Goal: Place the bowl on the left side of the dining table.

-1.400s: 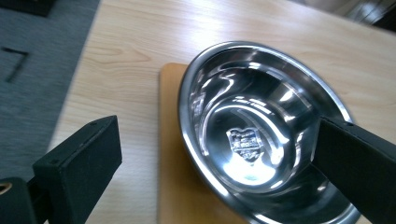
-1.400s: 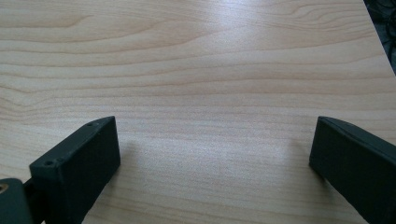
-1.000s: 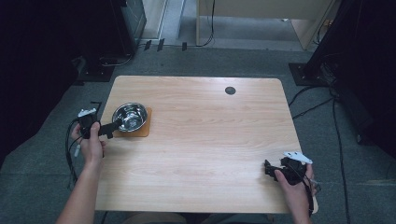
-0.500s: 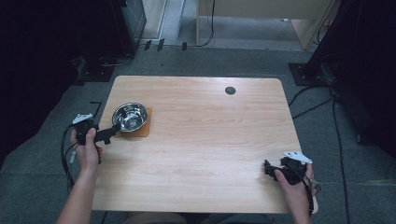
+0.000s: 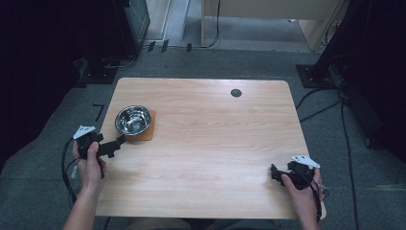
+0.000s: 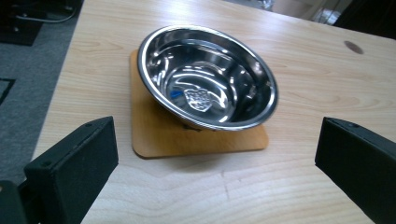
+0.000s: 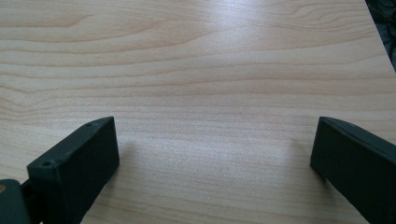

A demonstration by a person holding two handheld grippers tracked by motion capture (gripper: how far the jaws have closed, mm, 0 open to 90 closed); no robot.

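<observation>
A: How do the jaws of the left gripper (image 5: 116,143) stand?

B: Spread wide with nothing between them. In the left gripper view they frame the steel bowl (image 6: 207,83), which lies just ahead of their tips and apart from them.

A: And the bowl itself?

B: Upright and empty, resting on a thin wooden mat (image 6: 154,135) (it overhangs the mat's far edge slightly). Bowl and mat sit near the left edge of the table (image 5: 210,158).

A: The right gripper (image 5: 274,172)?

B: Well apart from the bowl, near the table's front right corner. Its jaws are also spread wide and hold nothing; the right gripper view has bare wood grain between them.

A: The hands?

B: The left hand (image 5: 90,160) holds its gripper just off the table's left edge, close to the bowl; the right hand (image 5: 299,184) grips the other.
</observation>
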